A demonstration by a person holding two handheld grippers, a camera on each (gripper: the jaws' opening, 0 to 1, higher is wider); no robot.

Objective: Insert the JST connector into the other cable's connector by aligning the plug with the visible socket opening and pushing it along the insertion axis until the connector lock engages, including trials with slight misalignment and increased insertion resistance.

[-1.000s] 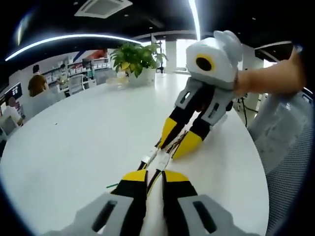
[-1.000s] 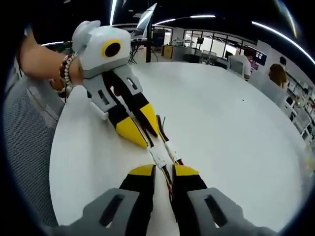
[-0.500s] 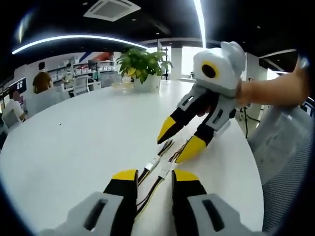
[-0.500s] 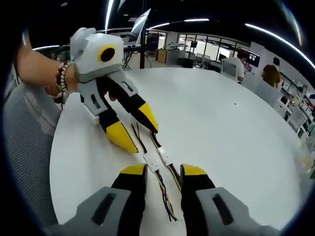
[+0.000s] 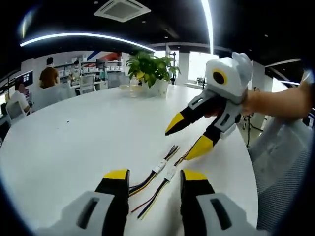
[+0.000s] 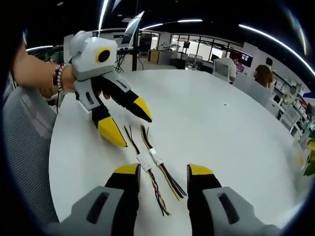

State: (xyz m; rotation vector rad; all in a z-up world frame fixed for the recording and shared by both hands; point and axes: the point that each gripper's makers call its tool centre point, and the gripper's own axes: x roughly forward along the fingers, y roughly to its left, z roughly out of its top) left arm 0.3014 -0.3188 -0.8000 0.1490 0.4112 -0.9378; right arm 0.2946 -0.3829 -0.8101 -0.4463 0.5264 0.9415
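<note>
Left gripper [image 5: 150,178]: released, jaws now spread, backed off | Right gripper [image 6: 164,171]: released too, lifted clear | 2 cables [image 5: 156,178] lie side by side on table [image 5: 74,132], white connectors [image 6: 150,160] adjacent, apart from both grippers | Change: both let go within 1 s | Judgement: this trial looks finished; lock not verifiable.
</note>
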